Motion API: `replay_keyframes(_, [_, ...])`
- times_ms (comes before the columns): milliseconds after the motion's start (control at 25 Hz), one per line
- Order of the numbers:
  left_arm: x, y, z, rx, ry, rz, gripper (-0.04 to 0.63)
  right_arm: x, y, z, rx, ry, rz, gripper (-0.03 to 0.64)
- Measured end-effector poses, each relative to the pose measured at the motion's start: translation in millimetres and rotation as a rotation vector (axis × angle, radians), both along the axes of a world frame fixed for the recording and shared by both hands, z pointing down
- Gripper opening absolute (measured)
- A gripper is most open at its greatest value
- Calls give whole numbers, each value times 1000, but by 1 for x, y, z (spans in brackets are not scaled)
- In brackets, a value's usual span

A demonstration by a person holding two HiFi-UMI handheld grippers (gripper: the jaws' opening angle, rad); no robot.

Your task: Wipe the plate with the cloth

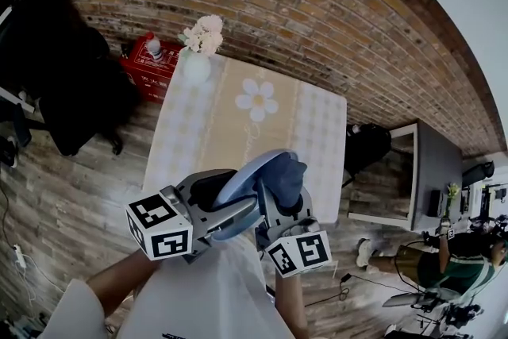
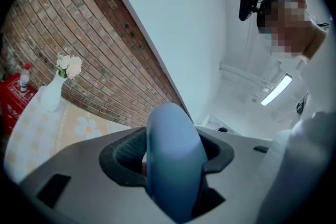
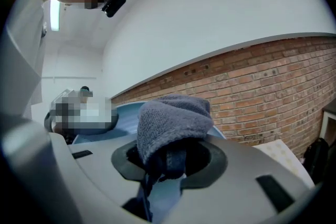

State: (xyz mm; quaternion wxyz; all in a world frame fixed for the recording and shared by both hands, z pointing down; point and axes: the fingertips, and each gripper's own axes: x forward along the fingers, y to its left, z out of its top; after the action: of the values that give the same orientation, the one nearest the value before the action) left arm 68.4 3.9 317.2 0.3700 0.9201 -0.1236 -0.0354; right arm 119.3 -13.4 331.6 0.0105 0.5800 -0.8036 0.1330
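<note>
A pale blue plate [image 1: 242, 185] is held up in the air above the near end of the table, tilted on edge. My left gripper [image 1: 230, 212] is shut on the plate's rim [image 2: 170, 162]. My right gripper [image 1: 279, 198] is shut on a dark blue-grey cloth [image 1: 287, 177], which lies against the plate's face. In the right gripper view the bunched cloth [image 3: 170, 120] sticks out from between the jaws, with the plate [image 3: 107, 134] just behind it.
A table [image 1: 317, 131] with a checked cloth and a daisy print stands below. A white vase of flowers [image 1: 198, 52] is at its far left corner. A red crate with a bottle [image 1: 147, 55] sits on the floor by the brick wall. A dark chair [image 1: 59, 83] stands left.
</note>
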Motion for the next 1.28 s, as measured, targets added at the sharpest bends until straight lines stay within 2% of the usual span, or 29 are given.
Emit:
replay_keyframes(280, [1, -10, -2, -13, 32, -24, 253, -26, 3, -11, 54, -69, -141, 146])
replay_keyframes(480, [-4, -12, -3, -24, 52, -37, 253, -37, 6, -10, 27, -209, -207, 146])
replay_keyframes(640, [-10, -11, -1, -30, 61, -53, 253, -47, 11, -7, -2, -261, -265, 146])
replay_keyframes(1080, [-12, -9, 0, -10, 52, -97, 253, -64, 30, 1, -55, -299, -312, 146])
replay_keyframes(1280, [-19, -12, -1, 15, 59, -172, 253, -70, 35, 4, -112, -356, -312, 146])
